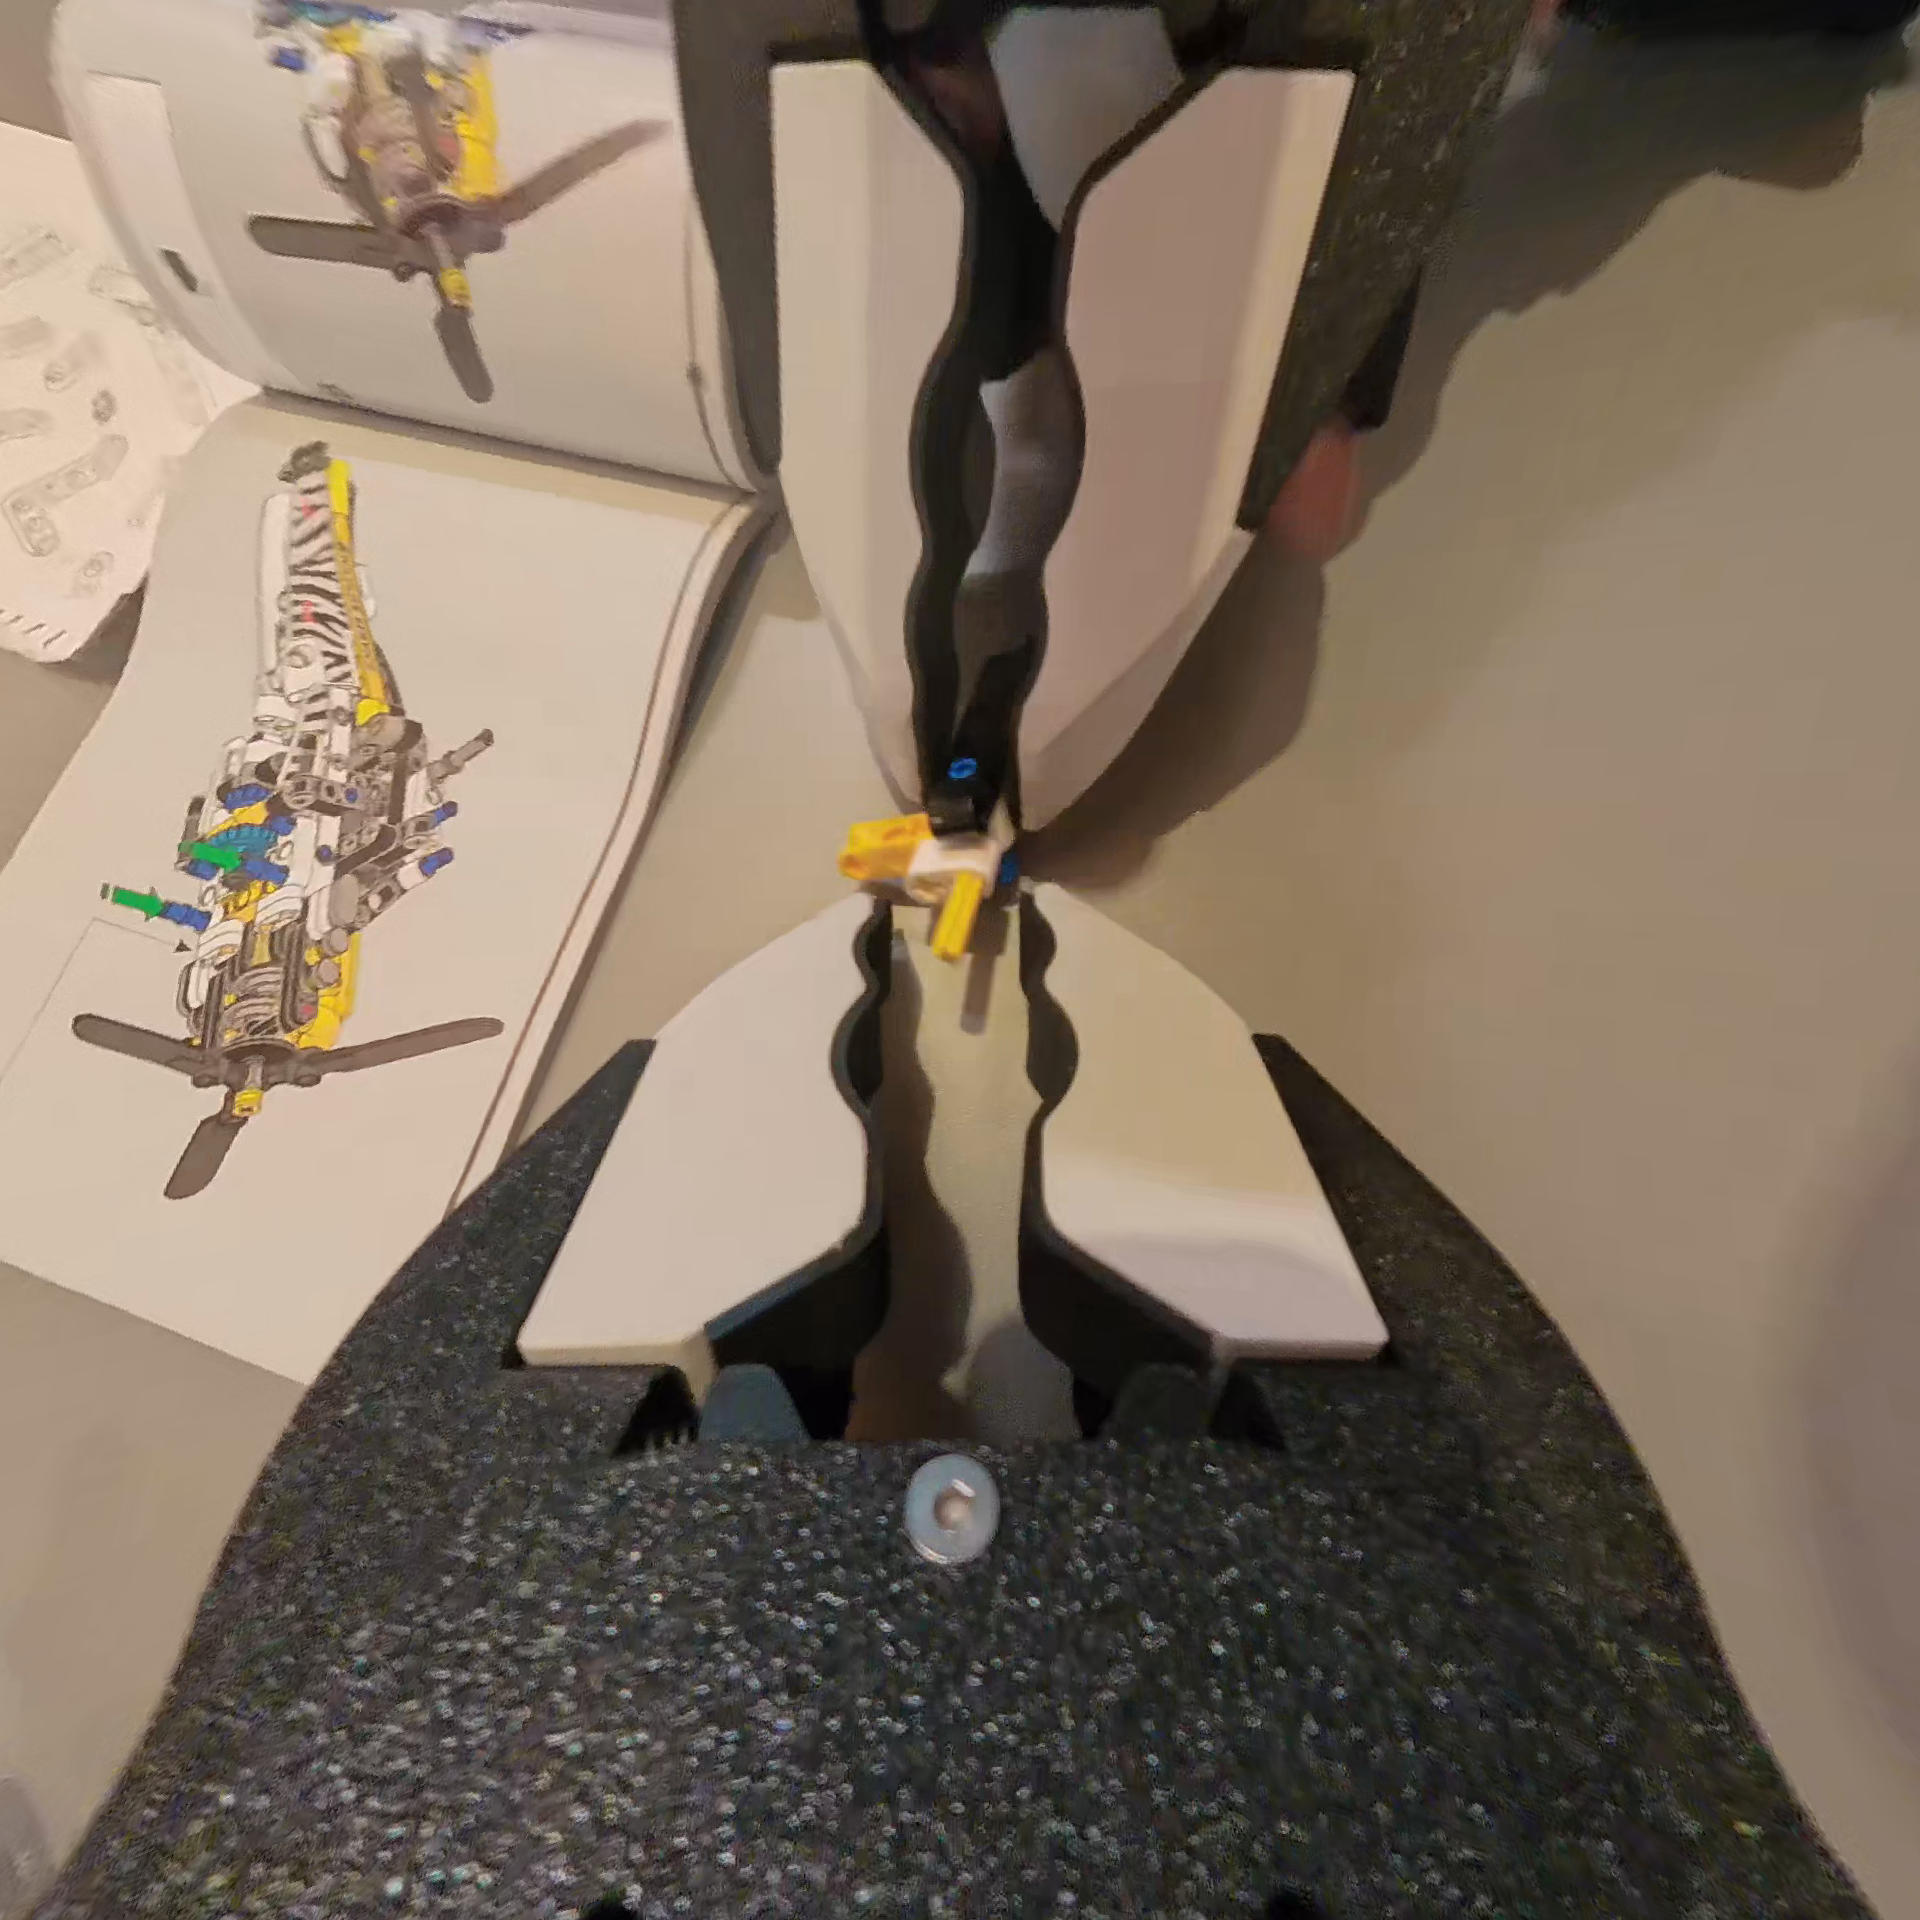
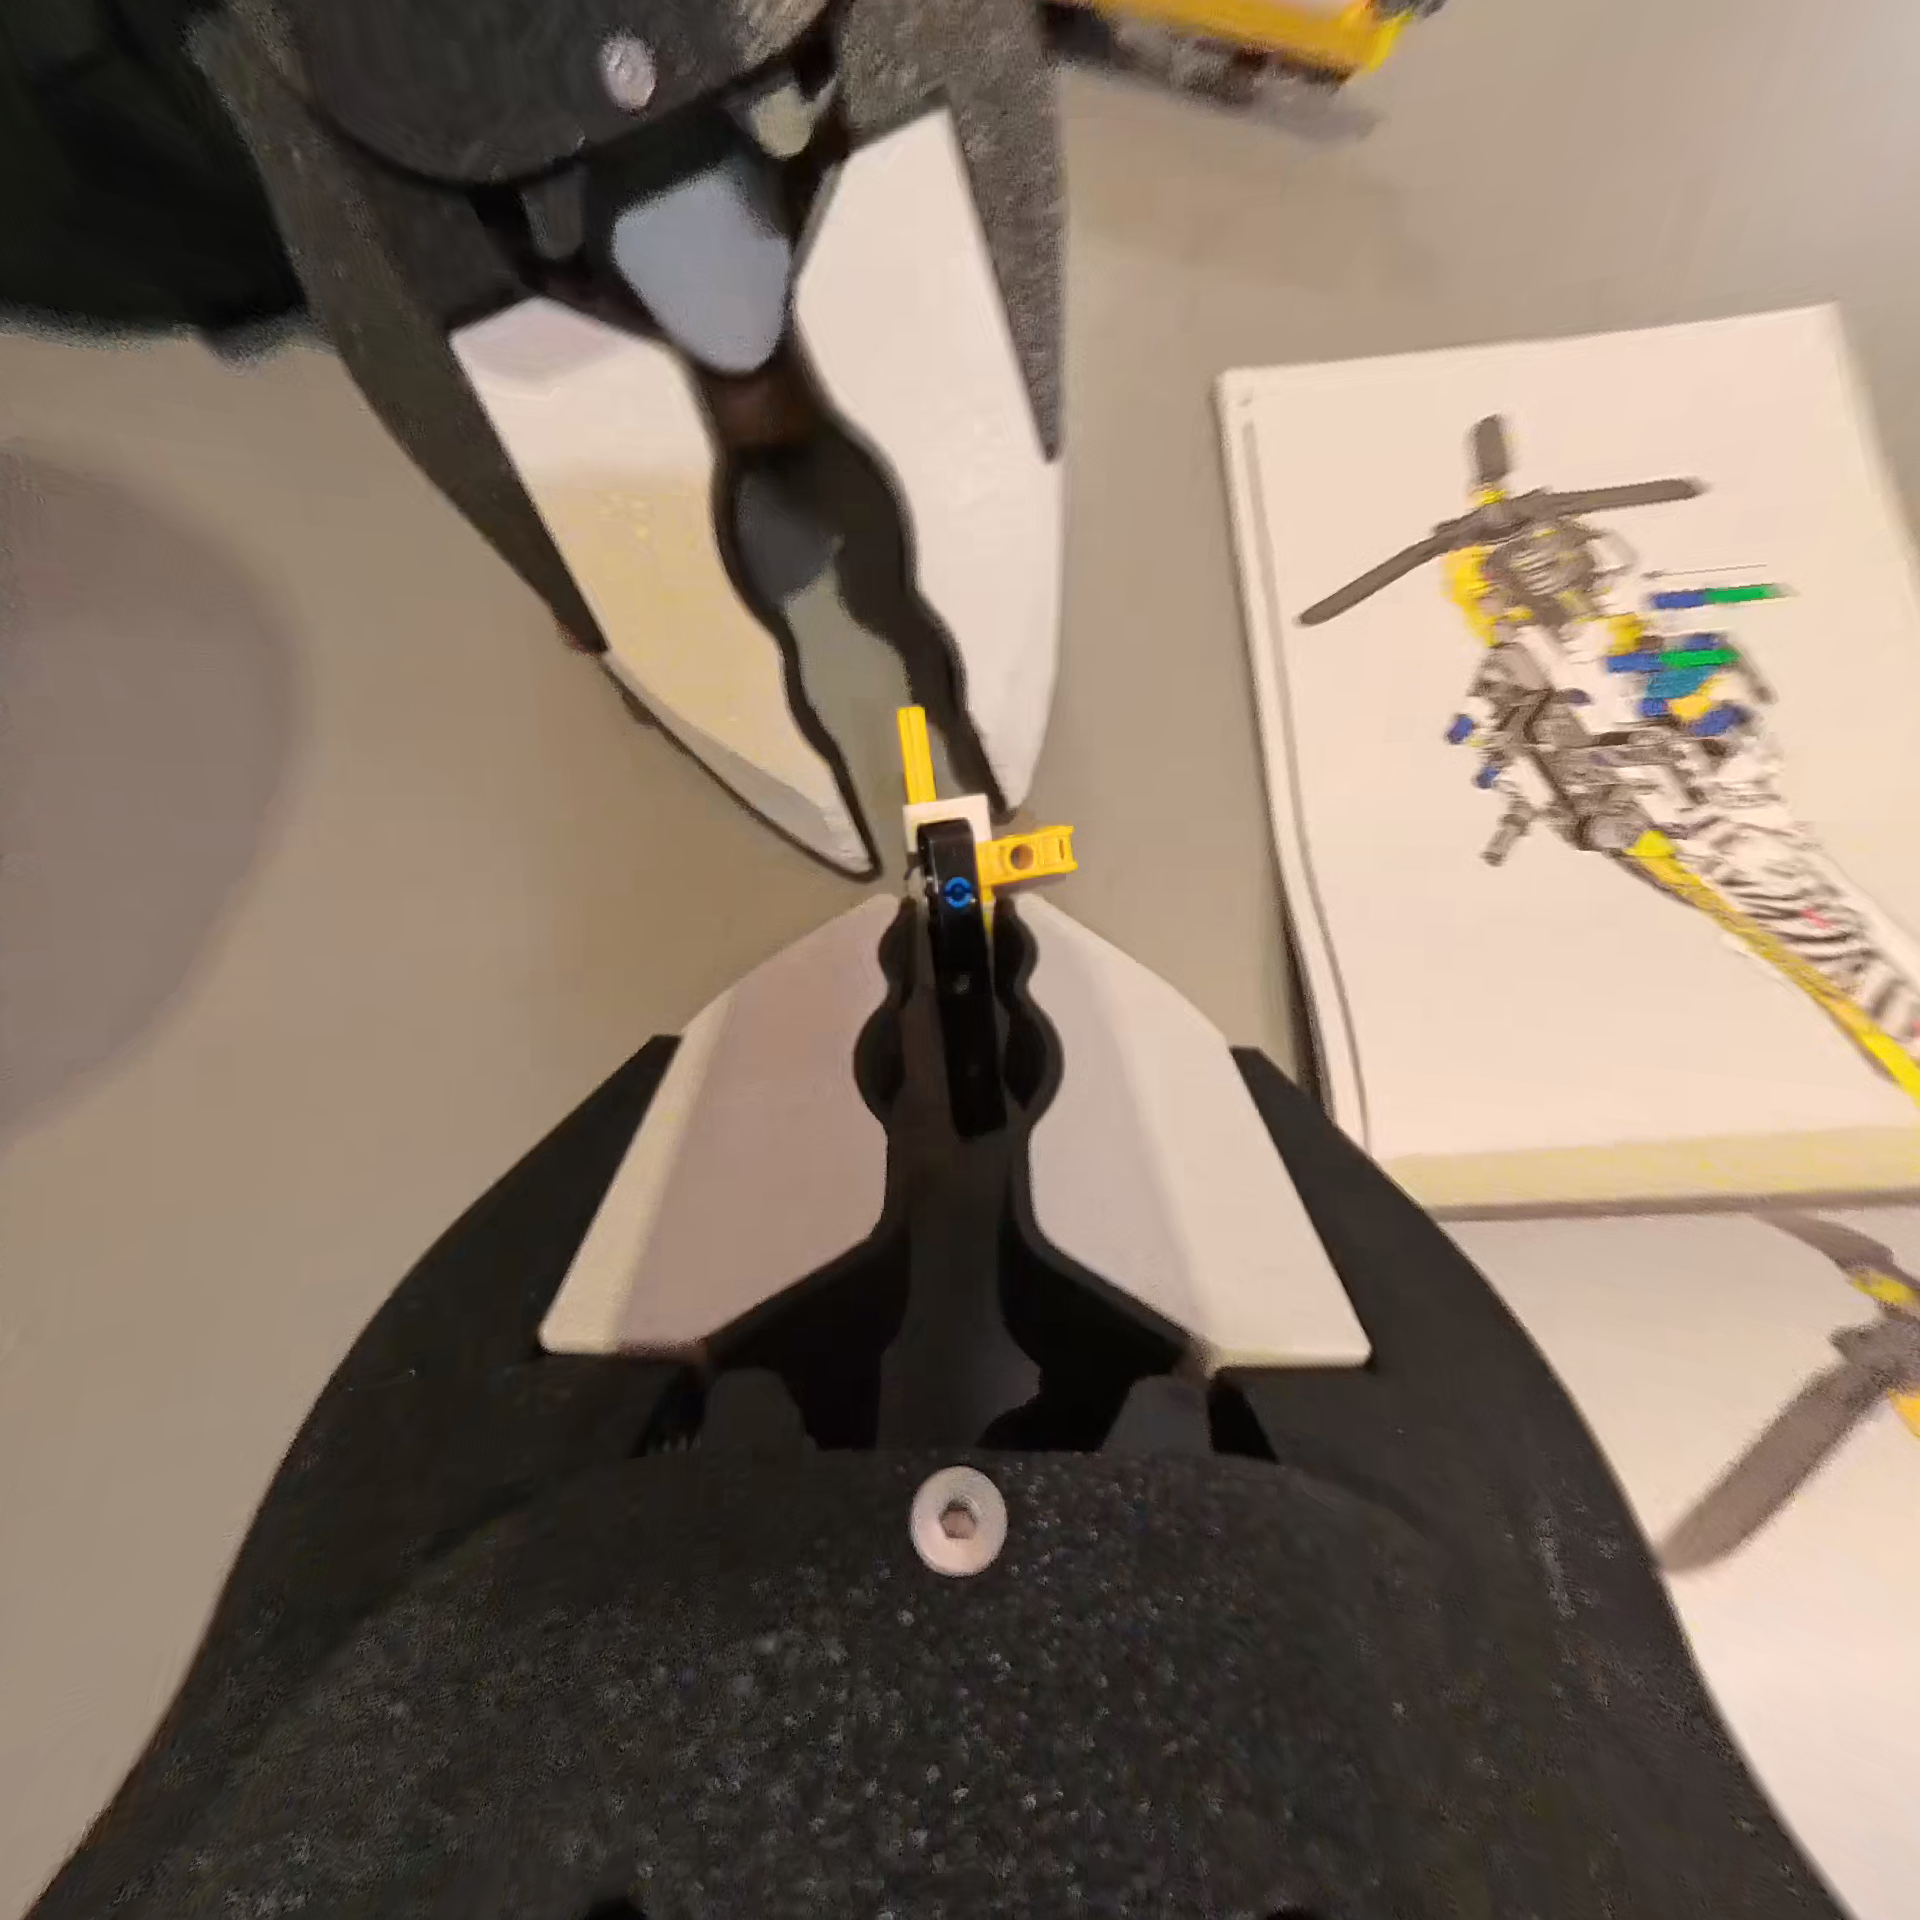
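- Right wrist view: the right gripper point(image 2: 951, 904) is clamped on a black beam point(image 2: 961, 997) lying lengthwise between its fingers, blue pin point(image 2: 957, 891) near the tip.
- At the beam's far end sit a white connector point(image 2: 945, 814) and a yellow connector point(image 2: 1032, 854); a yellow axle point(image 2: 917, 753) points straight away, toward the left gripper point(image 1: 951, 914).
- The left gripper's fingers stand apart, the axle's end between them with clear gaps on both sides.
- An open instruction booklet point(image 2: 1351, 935) lies beside them on the table point(image 1: 1558, 935).

A grey-beige table point(image 1: 1558, 935) bears an open instruction booklet point(image 1: 343, 1039), perhaps loose sheets.
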Motion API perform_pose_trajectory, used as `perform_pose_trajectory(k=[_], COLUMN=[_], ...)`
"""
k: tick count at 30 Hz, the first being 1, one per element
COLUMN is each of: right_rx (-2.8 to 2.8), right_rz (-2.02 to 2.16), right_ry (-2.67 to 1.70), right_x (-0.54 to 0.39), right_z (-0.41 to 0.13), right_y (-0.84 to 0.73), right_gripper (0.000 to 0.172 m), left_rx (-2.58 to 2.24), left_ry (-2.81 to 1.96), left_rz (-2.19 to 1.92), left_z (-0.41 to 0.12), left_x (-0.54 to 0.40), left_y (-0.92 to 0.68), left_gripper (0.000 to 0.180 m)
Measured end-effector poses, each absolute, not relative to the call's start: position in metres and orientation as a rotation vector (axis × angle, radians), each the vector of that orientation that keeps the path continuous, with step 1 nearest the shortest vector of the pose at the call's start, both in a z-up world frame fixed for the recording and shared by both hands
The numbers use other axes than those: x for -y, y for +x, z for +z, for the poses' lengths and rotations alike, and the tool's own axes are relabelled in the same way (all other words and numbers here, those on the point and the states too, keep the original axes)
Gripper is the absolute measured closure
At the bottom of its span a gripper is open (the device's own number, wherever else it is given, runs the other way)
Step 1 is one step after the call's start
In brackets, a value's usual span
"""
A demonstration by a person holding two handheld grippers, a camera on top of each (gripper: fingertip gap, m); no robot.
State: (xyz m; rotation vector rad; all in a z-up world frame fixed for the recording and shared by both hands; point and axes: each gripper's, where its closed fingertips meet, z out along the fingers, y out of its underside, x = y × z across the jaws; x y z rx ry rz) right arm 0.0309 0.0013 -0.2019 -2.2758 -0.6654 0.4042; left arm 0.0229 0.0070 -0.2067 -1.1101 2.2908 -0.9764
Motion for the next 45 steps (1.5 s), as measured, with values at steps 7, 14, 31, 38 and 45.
perform_pose_trajectory(k=[7, 14, 31, 38, 45], right_rx=[0.229, -0.030, 0.014, -0.026, -0.019], right_rz=[0.728, 0.887, 1.038, 1.072, 1.062], right_ry=[-1.913, -1.692, -1.662, -1.628, -1.640], right_x=[-0.010, -0.017, -0.011, -0.011, -0.012], right_z=[-0.145, -0.119, -0.114, -0.111, -0.113], right_y=[0.043, 0.052, 0.037, 0.041, 0.038], right_gripper=[0.158, 0.158, 0.155, 0.164, 0.164], left_rx=[-2.002, -1.536, -1.428, -1.447, -1.526], left_ry=[-1.308, -1.474, -1.441, -1.477, -1.493], left_rz=[-1.406, -2.007, -2.175, -2.110, -2.093], left_z=[-0.170, -0.120, -0.109, -0.114, -0.120], left_x=[-0.011, -0.014, -0.012, -0.011, -0.003], left_y=[0.035, 0.043, 0.039, 0.042, 0.042], left_gripper=[0.149, 0.153, 0.175, 0.164, 0.158])
